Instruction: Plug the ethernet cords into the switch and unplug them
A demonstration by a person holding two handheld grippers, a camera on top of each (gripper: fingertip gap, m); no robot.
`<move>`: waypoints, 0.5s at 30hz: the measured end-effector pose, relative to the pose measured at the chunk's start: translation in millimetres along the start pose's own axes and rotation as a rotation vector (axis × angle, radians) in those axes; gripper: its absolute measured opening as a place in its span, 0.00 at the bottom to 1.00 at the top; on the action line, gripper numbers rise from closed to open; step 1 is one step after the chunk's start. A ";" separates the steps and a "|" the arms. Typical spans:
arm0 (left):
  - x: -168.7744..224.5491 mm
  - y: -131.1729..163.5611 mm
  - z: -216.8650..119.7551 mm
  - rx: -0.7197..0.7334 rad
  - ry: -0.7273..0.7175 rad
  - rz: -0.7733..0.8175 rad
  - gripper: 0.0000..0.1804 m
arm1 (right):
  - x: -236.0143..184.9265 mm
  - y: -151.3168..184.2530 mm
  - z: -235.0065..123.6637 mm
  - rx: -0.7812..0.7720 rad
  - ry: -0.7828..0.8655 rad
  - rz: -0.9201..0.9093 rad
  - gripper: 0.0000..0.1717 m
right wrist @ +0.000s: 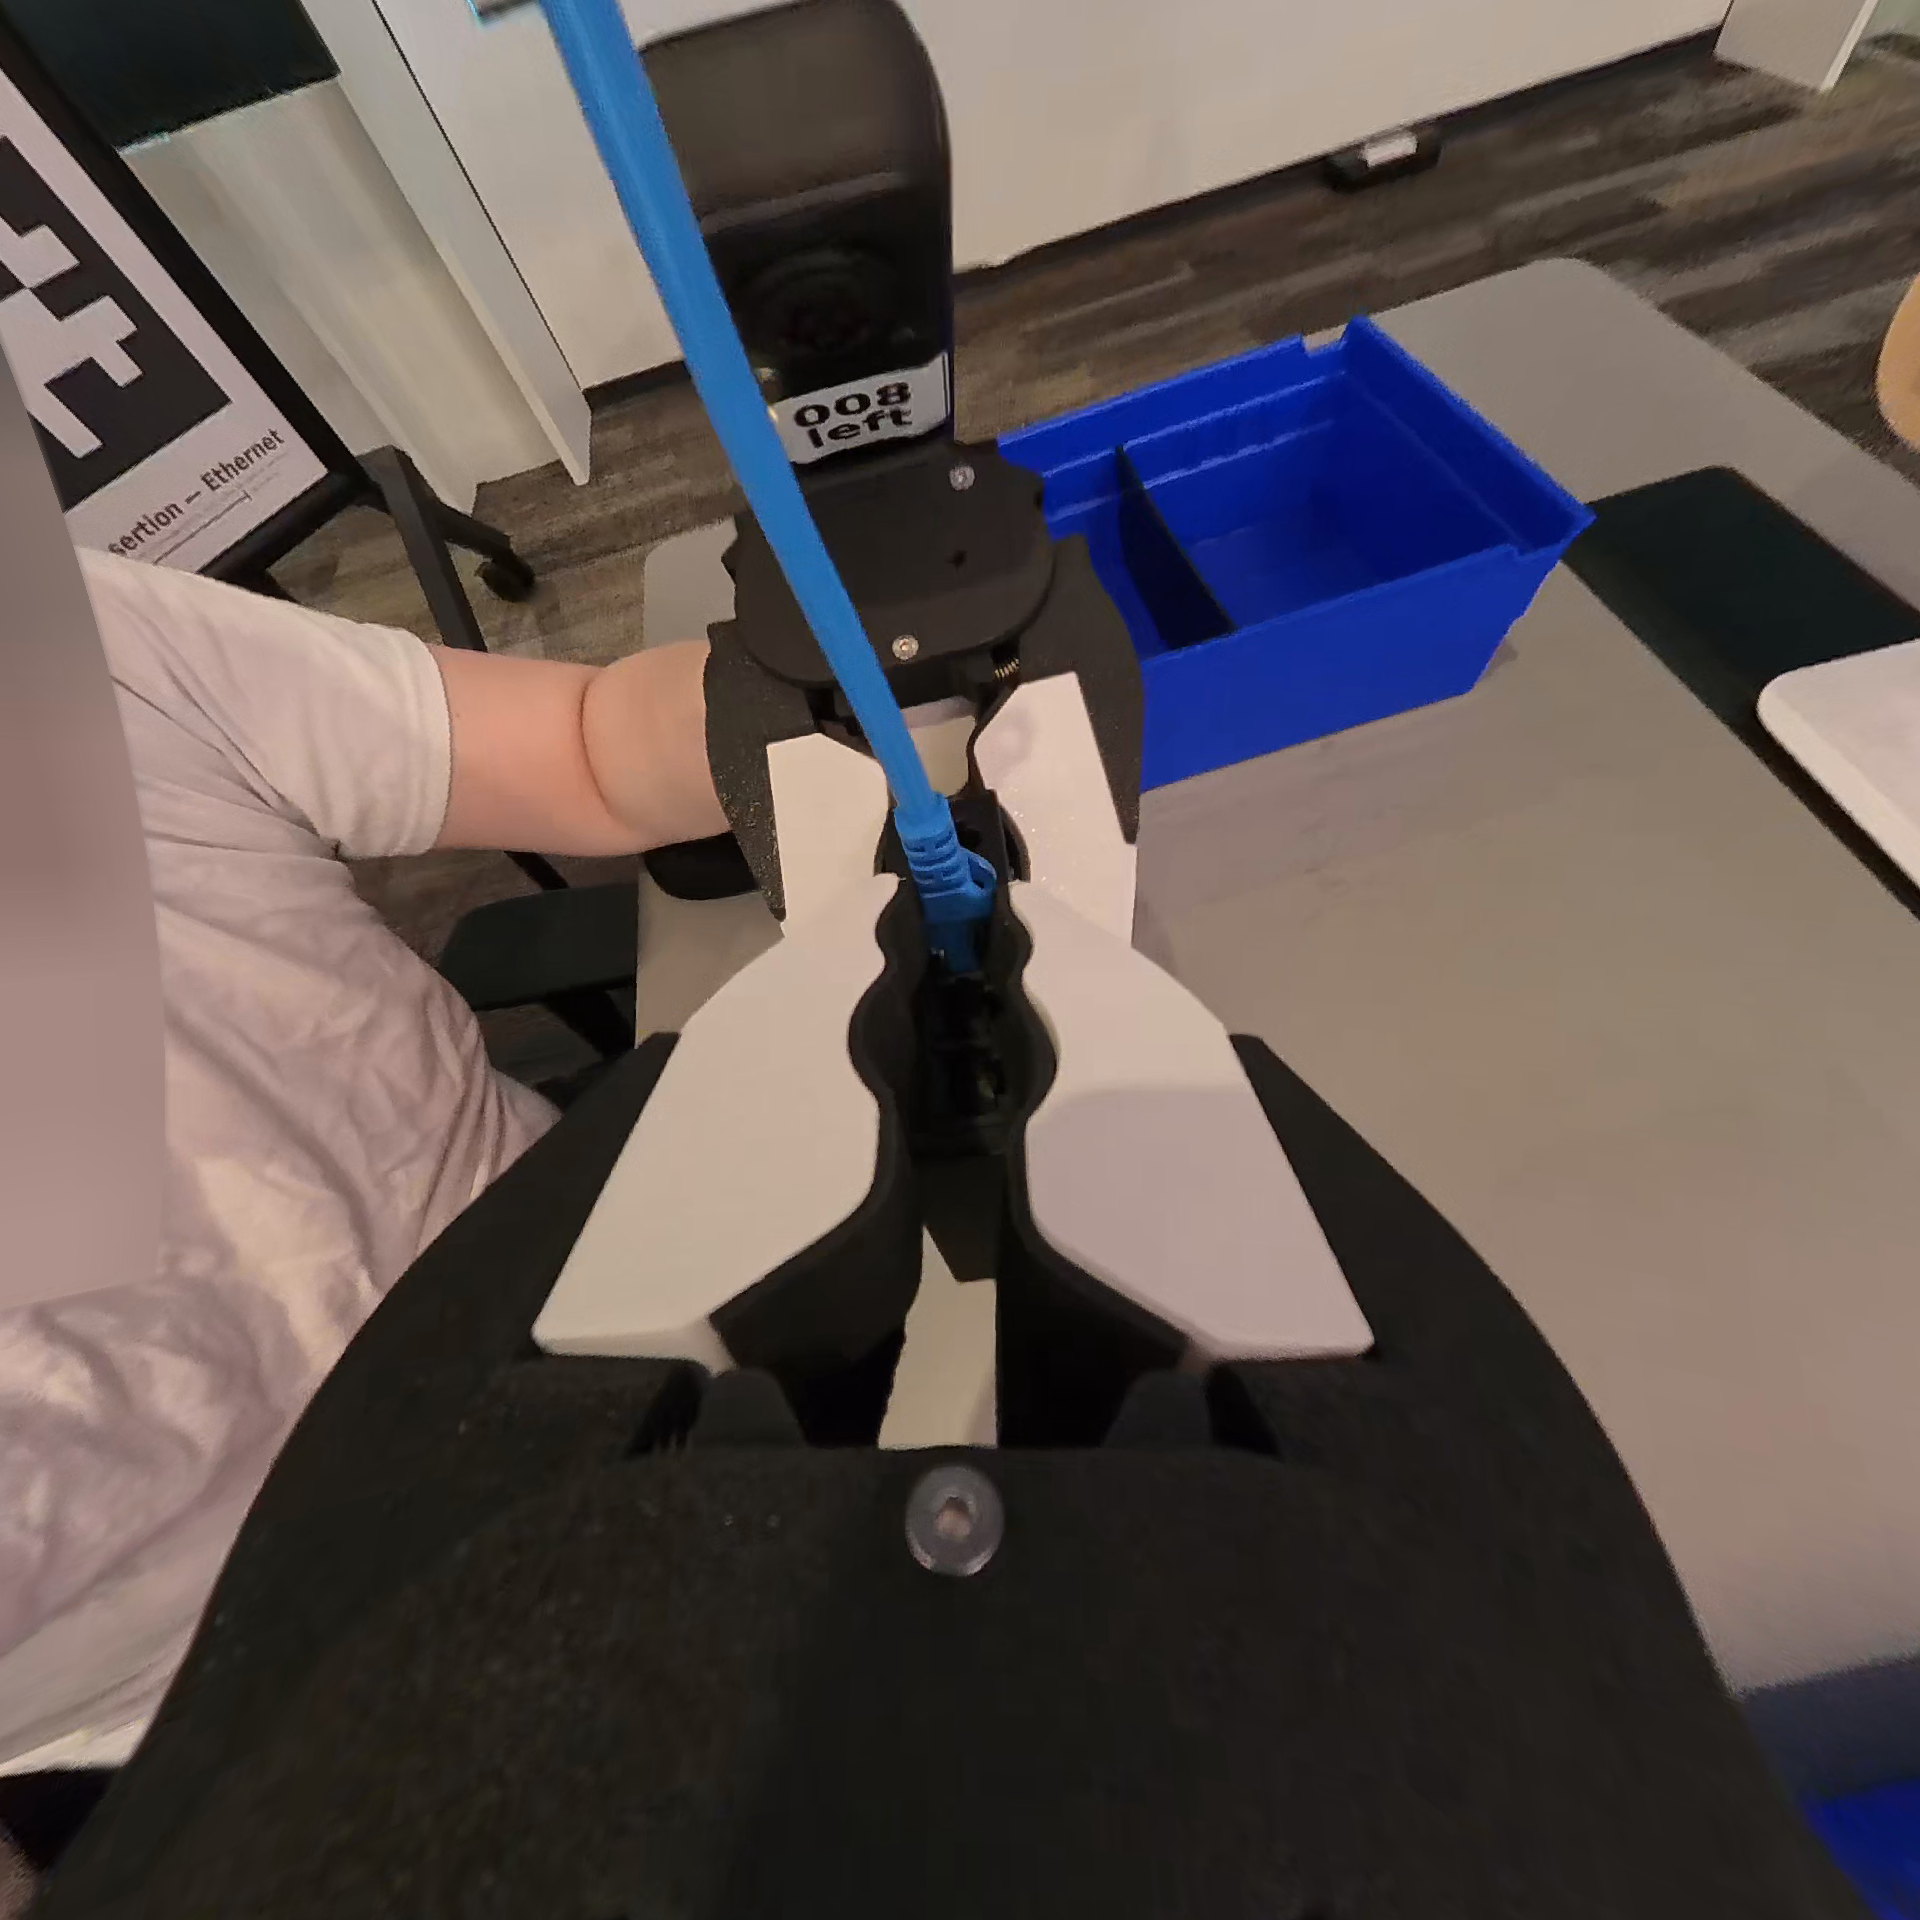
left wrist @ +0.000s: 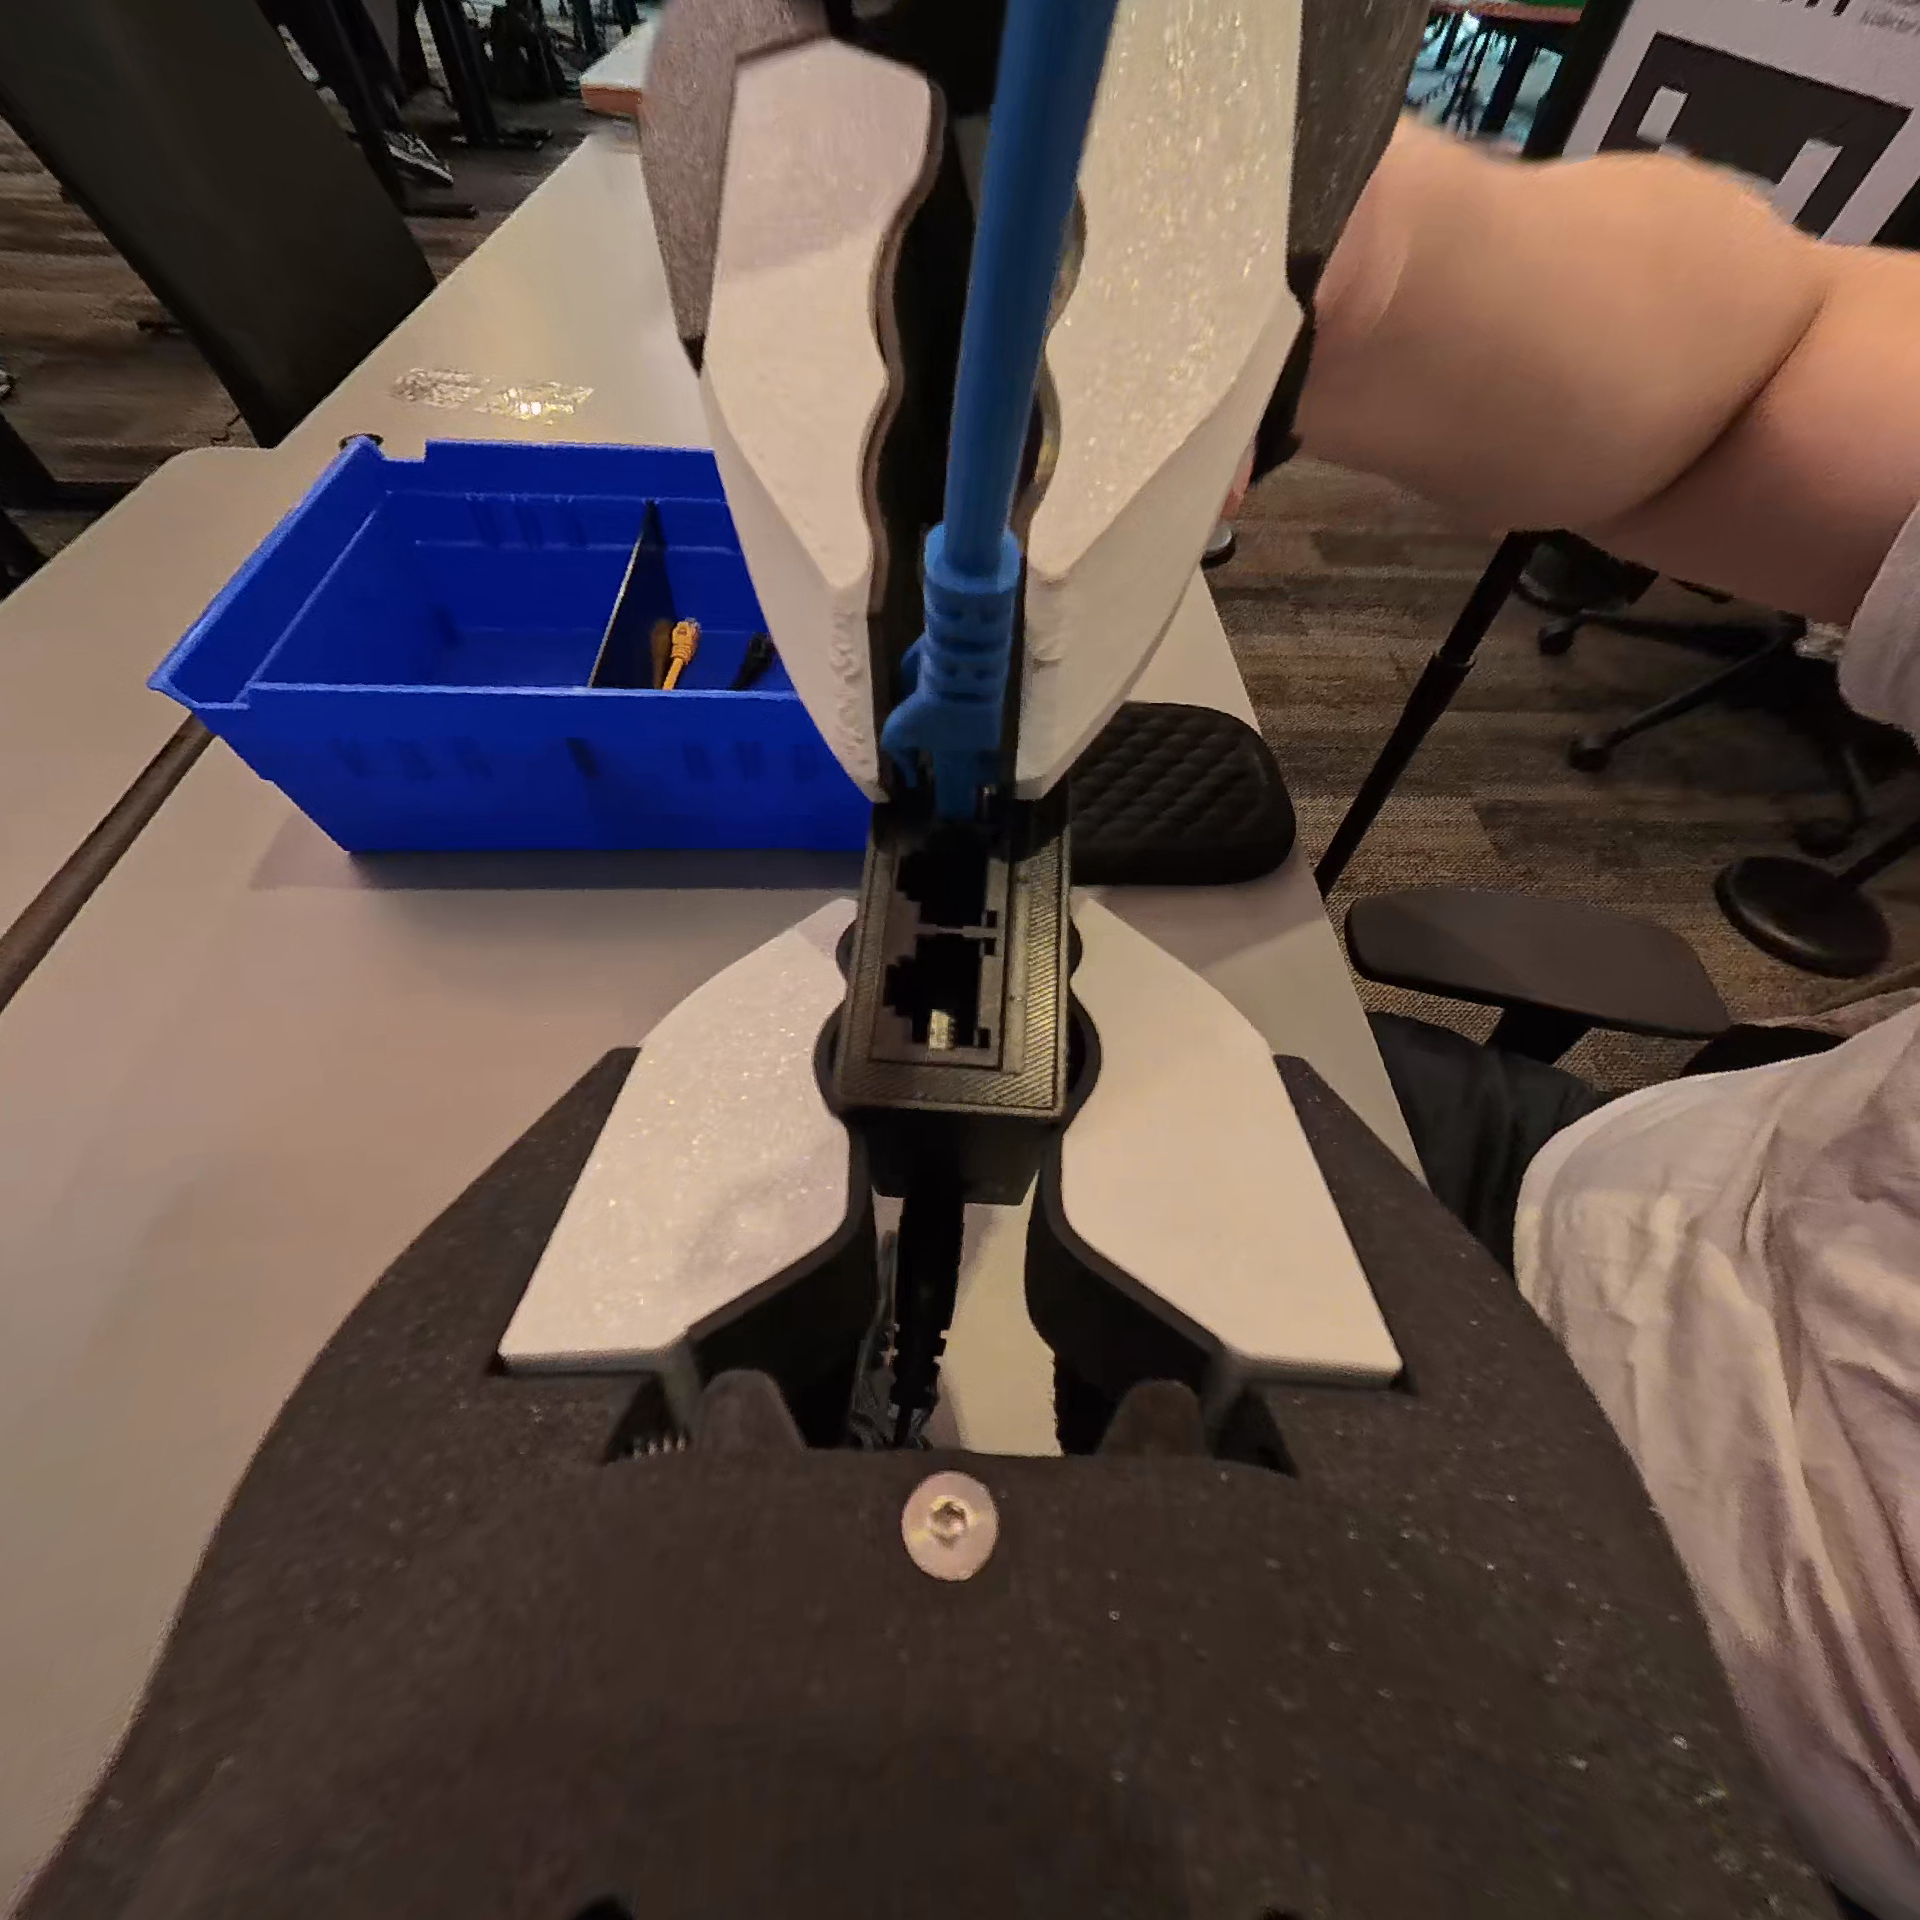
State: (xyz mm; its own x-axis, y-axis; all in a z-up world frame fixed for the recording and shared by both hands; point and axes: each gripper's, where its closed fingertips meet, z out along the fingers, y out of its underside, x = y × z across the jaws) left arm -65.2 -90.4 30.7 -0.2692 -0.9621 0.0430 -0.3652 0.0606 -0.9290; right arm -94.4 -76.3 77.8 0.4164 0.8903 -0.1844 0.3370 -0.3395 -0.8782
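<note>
In the left wrist view my left gripper (left wrist: 961,987) is shut on the black switch (left wrist: 1039,977), its pads pressed on both long sides. The two near ports are empty. My right gripper (left wrist: 951,774) comes in from the far side, shut on the blue ethernet plug (left wrist: 961,665). The plug's tip is at the switch's far port; how deep it sits is hidden. The blue cord (left wrist: 1013,260) runs up between the right fingers. In the right wrist view my right gripper (right wrist: 951,925) clamps the blue plug (right wrist: 940,862) over the switch (right wrist: 966,1081).
A blue bin (left wrist: 520,769) stands on the grey table at the left, holding an orange-ended cord (left wrist: 681,649) and a black one (left wrist: 750,660); it also shows in the right wrist view (right wrist: 1351,613). A black padded rest (left wrist: 1174,800) lies behind the switch. A person's arm (left wrist: 1558,364) is at the right. One gripper's finger ends stand about 6 cm off the other's.
</note>
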 end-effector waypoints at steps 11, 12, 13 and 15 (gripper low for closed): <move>3.6 -1.8 -4.8 0.002 0.025 0.028 0.17 | -5.5 -6.9 -0.1 -0.070 -0.013 -0.119 0.08; 3.5 -4.3 -6.7 0.020 0.028 0.045 0.17 | -5.4 -11.4 -2.8 -0.030 -0.004 -0.142 0.12; 0.8 -5.6 -8.8 0.032 0.012 0.070 0.17 | -3.5 -16.2 -5.9 0.013 0.019 -0.154 0.20; -2.0 -6.2 -12.6 0.043 -0.008 0.127 0.17 | 0.9 -18.5 -10.8 0.059 0.074 -0.172 0.32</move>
State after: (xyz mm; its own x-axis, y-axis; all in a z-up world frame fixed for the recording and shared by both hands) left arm -73.6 -85.5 40.9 -0.3036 -0.9495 -0.0787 -0.2900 0.1708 -0.9417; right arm -91.2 -72.5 98.7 0.4185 0.9082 0.0021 0.3592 -0.1634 -0.9189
